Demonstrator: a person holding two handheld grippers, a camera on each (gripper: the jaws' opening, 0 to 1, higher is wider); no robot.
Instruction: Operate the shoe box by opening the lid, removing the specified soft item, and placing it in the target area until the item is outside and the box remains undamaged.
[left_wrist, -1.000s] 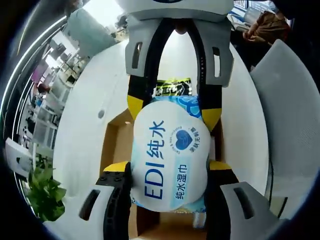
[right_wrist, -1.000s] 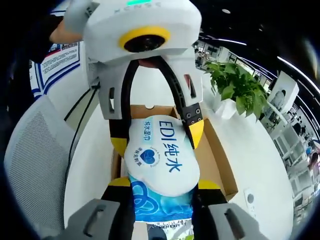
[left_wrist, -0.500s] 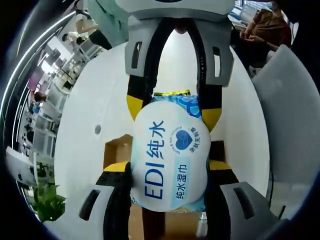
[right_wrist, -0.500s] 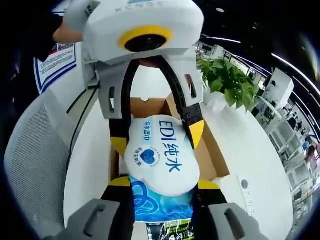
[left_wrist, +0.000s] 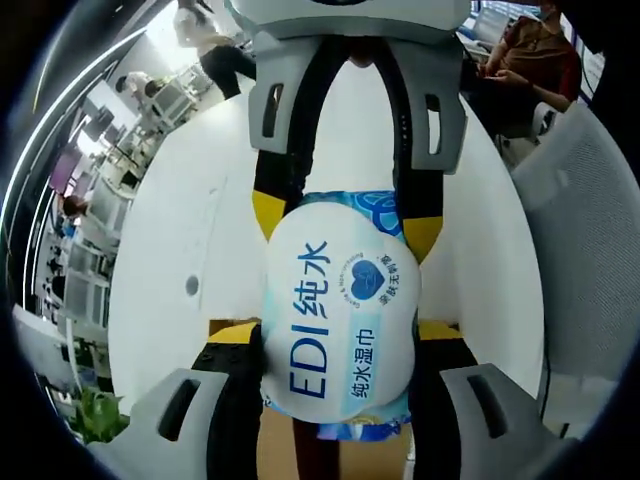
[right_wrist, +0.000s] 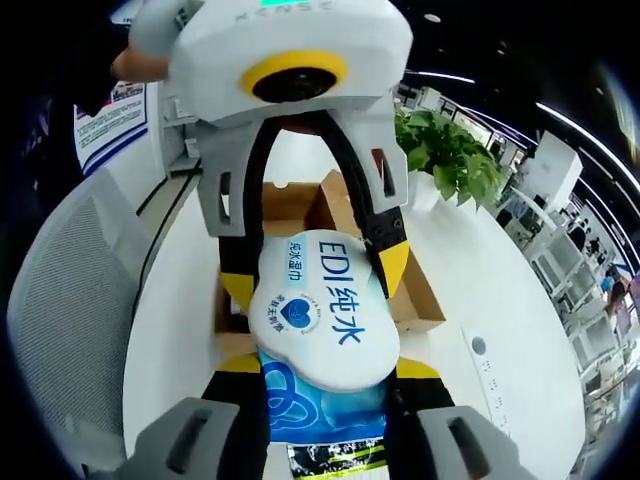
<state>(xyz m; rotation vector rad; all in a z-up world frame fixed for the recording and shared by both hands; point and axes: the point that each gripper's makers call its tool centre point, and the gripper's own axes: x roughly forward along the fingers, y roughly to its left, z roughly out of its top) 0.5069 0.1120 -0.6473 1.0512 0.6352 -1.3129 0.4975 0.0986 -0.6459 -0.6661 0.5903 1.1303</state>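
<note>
A puffy white-and-blue wipes pack (left_wrist: 340, 320) is gripped at opposite ends by the left claw (left_wrist: 340, 345) and right claw (right_wrist: 322, 385). The right gripper view adds a brown shoe box (right_wrist: 415, 300) behind it.

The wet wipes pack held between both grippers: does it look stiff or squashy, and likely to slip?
The wet wipes pack bulges between the left gripper and right gripper, so it is probably soft and squashy. Its film looks glossy, so possibly slippery. It spans both grips without drooping, suggesting it is fairly full.
</note>
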